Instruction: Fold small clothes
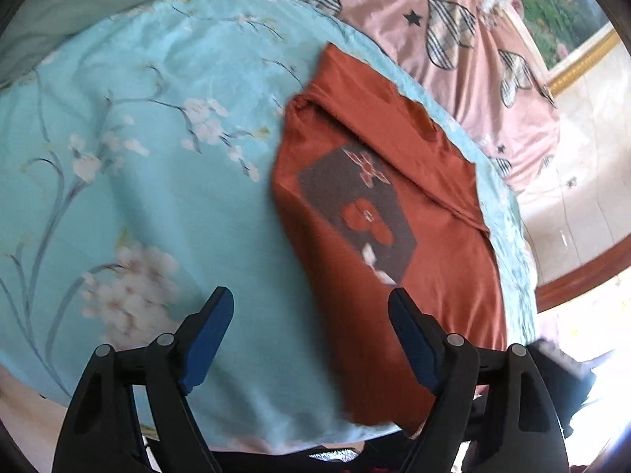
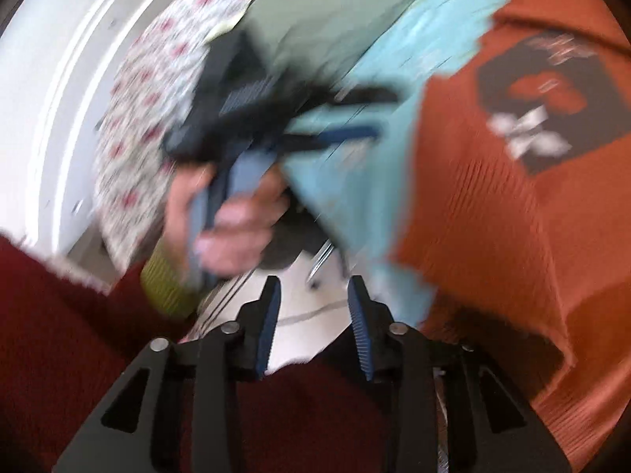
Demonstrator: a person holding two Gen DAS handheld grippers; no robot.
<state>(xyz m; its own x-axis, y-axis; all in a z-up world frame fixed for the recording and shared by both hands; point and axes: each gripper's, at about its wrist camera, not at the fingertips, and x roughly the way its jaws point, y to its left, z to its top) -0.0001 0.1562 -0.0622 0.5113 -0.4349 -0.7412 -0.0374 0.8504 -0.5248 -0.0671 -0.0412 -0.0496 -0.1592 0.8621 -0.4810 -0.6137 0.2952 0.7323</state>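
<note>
While the rust-orange T-shirt (image 1: 378, 197) lay folded on the blue floral sheet (image 1: 138, 157), both grippers hung empty.
Centre-right of the left wrist view, it sat print-up, sleeves seemingly tucked under to square it. The left gripper (image 1: 311, 303) stood wide apart over its near edge, gripping nothing; the right gripper (image 2: 315, 295), lower centre of its blurred view, was part-open and empty, probably freed for the next fold.
</note>
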